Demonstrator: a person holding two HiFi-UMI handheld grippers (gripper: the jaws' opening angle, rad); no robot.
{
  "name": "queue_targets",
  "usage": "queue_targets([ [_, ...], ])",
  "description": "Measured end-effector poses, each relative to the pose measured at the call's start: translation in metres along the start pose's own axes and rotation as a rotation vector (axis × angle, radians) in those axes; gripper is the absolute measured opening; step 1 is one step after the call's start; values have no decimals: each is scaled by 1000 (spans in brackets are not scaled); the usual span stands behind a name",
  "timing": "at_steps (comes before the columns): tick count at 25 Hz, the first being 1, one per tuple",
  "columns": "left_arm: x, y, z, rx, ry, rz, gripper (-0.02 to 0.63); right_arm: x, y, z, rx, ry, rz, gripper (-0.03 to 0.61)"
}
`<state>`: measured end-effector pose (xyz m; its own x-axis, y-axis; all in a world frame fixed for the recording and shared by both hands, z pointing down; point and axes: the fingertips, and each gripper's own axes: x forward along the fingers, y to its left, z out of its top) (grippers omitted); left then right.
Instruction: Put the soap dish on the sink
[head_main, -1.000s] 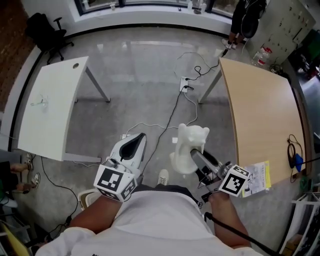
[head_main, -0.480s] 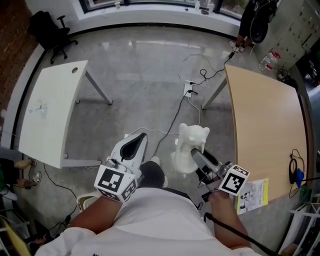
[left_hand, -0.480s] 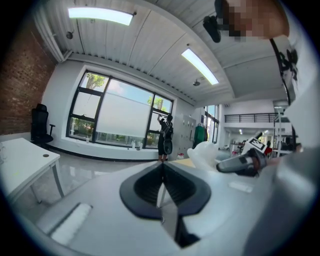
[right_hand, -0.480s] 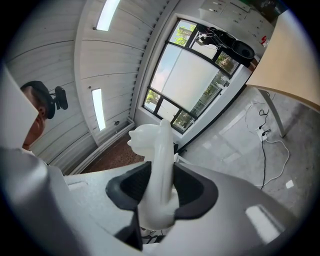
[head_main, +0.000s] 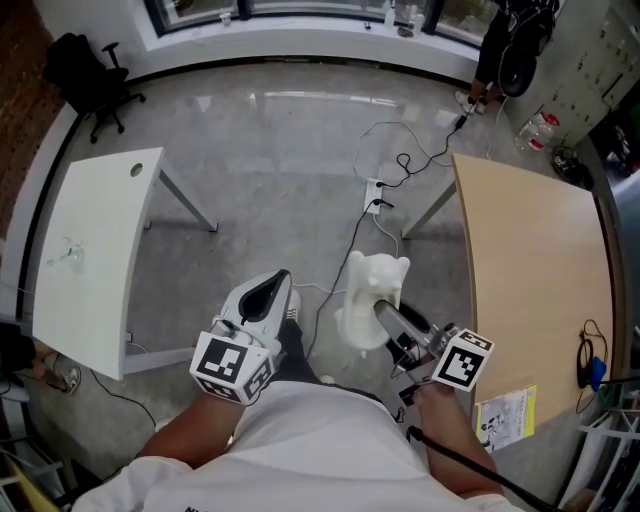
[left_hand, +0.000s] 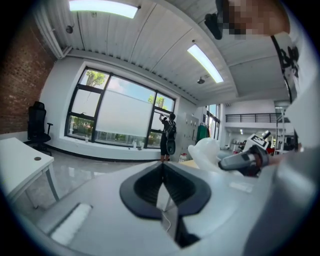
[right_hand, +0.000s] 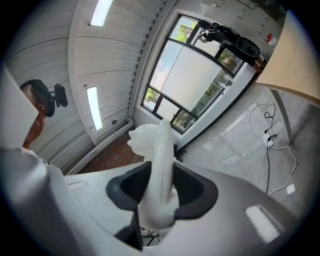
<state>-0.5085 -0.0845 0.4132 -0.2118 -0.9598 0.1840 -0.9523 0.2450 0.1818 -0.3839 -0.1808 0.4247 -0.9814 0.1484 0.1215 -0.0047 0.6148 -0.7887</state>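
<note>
The soap dish (head_main: 365, 295) is white, smooth and animal-shaped. It stands on edge between the jaws of my right gripper (head_main: 385, 318), which is shut on it and holds it in the air over the grey floor. The right gripper view shows the soap dish (right_hand: 159, 160) rising out of the right gripper (right_hand: 157, 200) past its dark pads. My left gripper (head_main: 273, 288) is level beside it on the left, shut with nothing between its jaws. In the left gripper view the left gripper (left_hand: 161, 187) has its jaws meeting in a thin line, and the soap dish (left_hand: 207, 152) shows at the right. No sink is in view.
A white table (head_main: 90, 250) stands at the left and a wooden table (head_main: 530, 250) at the right, with a leaflet (head_main: 505, 420) on its near corner. Cables and a power strip (head_main: 375, 200) lie on the floor ahead. An office chair (head_main: 85, 75) and a person (left_hand: 167, 135) are by the windows.
The floor, cables and both tables have shifted in the head view as the person walks forward. Both grippers keep their places in the picture. The soap dish stays gripped.
</note>
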Motion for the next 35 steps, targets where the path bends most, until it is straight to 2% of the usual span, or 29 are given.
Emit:
queue_targets([
  [6, 56, 60, 28, 13, 8, -29, 6, 60, -21, 43, 8, -18, -31, 140],
  [13, 120, 126, 64, 63, 7, -100, 6, 131, -41, 99, 5, -76, -74, 140],
  [19, 173, 151, 82, 95, 4, -205, 6, 162, -55, 141, -2, -183, -121, 140],
  [23, 205, 149, 84, 95, 15, -294, 6, 158, -65, 158, 5, -266, -174, 140],
  [27, 229, 127, 80, 105, 40, -407, 6, 133, -75, 166, 13, -358, -249, 140],
  [35, 281, 53, 69, 128, 82, -610, 6, 50, -104, 174, 58, -531, -396, 140],
])
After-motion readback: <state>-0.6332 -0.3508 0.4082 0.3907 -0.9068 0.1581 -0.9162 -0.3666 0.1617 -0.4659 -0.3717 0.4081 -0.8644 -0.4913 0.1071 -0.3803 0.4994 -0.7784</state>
